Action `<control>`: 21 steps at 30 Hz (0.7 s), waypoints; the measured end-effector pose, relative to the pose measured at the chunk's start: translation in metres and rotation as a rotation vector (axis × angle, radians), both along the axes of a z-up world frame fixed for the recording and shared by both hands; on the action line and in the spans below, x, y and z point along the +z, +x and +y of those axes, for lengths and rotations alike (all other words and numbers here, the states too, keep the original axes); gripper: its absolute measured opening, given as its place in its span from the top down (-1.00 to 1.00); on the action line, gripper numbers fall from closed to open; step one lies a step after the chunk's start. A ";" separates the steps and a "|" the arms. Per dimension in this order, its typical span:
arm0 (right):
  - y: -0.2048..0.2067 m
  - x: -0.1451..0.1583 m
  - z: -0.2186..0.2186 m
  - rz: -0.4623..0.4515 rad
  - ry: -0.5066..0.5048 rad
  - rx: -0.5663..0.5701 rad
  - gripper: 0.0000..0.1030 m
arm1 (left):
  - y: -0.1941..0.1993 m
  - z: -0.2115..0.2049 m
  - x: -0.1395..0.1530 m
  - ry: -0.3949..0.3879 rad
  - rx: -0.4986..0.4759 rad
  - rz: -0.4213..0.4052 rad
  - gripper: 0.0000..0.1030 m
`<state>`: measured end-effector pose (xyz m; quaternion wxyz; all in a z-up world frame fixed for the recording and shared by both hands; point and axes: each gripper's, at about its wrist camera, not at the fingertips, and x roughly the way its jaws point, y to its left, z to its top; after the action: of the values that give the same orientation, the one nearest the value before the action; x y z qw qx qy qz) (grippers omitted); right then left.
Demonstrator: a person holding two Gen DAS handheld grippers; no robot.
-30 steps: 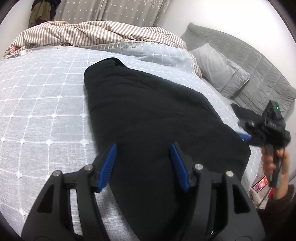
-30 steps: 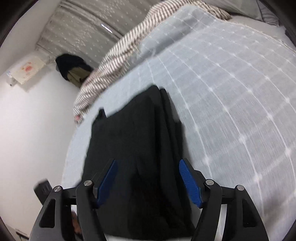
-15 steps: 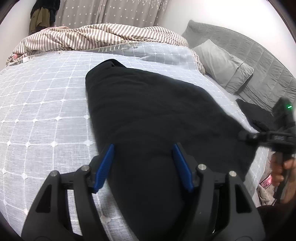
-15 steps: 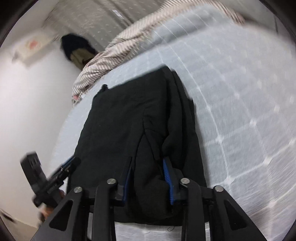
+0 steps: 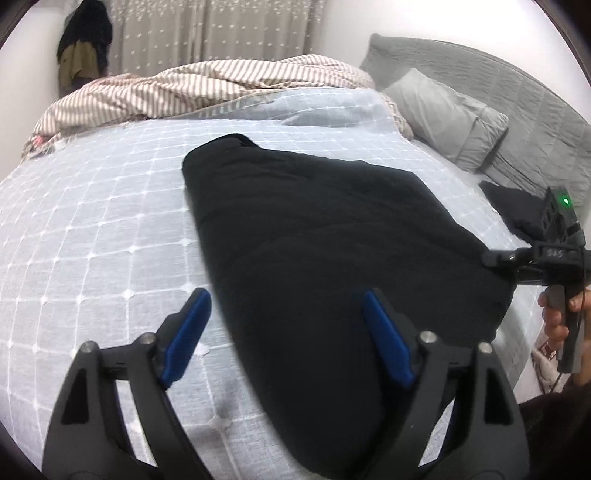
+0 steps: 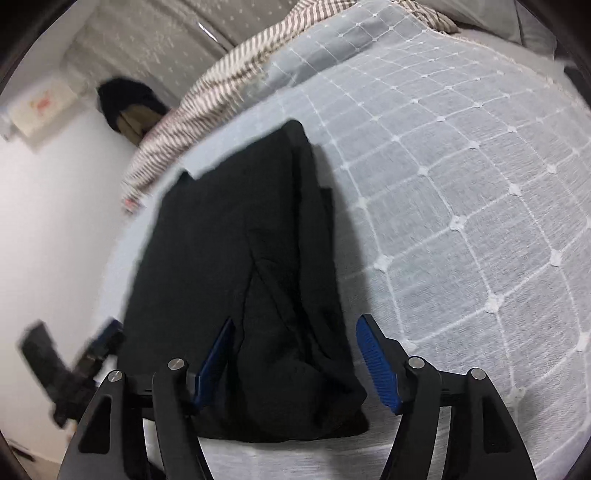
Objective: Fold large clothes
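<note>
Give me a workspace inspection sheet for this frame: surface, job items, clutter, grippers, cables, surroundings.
Surface: bed cover, pale blue with a white grid.
Job's things: black garment, folded long, lying flat.
Clutter: striped duvet bunched at the far edge; grey pillow; second dark cloth.
Grippers: left gripper open over the garment's near end; right gripper open, straddling its corner.
Cables: nothing seen.
Surroundings: curtain; hanging clothes.

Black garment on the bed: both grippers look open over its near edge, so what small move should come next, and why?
Probably lower both and close on the near edge. The left gripper and right gripper are open, holding nothing, and the garment lies long and flat on the bedspread, seemingly ready for a lengthwise fold.
</note>
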<state>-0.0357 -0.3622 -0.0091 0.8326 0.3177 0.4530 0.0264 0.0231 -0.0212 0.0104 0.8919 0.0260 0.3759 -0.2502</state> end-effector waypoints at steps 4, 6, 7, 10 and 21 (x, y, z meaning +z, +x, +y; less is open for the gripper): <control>0.004 0.004 -0.020 -0.054 0.105 -0.035 -0.54 | 0.009 0.008 -0.003 -0.021 0.036 0.080 -0.86; 0.010 0.002 -0.028 -0.075 0.152 -0.044 -0.58 | 0.017 0.013 -0.006 -0.042 0.044 0.138 -0.89; 0.015 -0.001 -0.033 -0.080 0.176 -0.043 -0.59 | 0.020 0.013 -0.007 -0.054 0.045 0.161 -0.91; 0.037 -0.014 -0.042 -0.075 0.276 -0.018 -0.60 | 0.028 0.017 -0.012 -0.091 0.042 0.226 -0.92; 0.086 -0.081 -0.038 0.043 0.493 0.042 -0.60 | 0.088 0.025 -0.070 -0.438 0.028 0.579 -0.92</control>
<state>0.0504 -0.4004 -0.0904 0.7196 0.5020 0.4569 0.1467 0.1116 0.0041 -0.0599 0.7360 -0.2429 0.5507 -0.3097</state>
